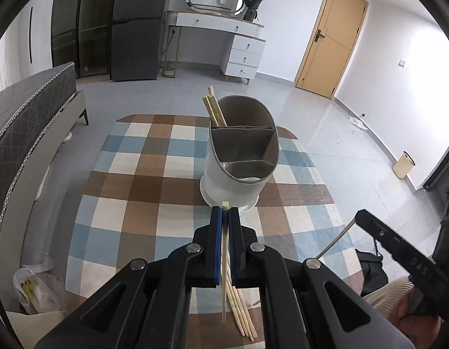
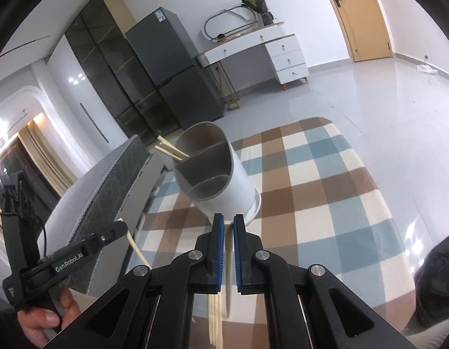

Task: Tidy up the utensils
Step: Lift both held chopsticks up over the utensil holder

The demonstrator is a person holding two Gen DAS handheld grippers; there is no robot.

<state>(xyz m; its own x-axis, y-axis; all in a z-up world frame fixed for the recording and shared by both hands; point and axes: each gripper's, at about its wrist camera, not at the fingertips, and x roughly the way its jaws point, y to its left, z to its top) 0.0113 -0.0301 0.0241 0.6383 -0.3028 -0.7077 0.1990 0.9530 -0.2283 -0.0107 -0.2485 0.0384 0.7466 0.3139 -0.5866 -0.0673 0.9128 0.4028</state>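
Observation:
A white utensil holder [image 1: 239,157] with grey divided compartments stands on the checked table [image 1: 131,192]; it also shows in the right wrist view [image 2: 224,180]. Pale chopsticks [image 1: 214,107] lean in its far compartment. My left gripper [image 1: 225,212] is shut on one pale chopstick [image 1: 225,250], held just short of the holder. More loose chopsticks [image 1: 241,314] lie on the table below it. My right gripper [image 2: 228,221] is shut on another chopstick [image 2: 229,264], with loose chopsticks [image 2: 215,320] beneath. The left gripper with its chopstick shows in the right wrist view [image 2: 119,226].
A grey bed or sofa edge [image 1: 26,122] borders the table's left side. A plastic bag [image 1: 35,288] lies at the lower left. A white dresser [image 1: 224,43], fridge [image 1: 134,29] and wooden door [image 1: 329,35] stand far behind.

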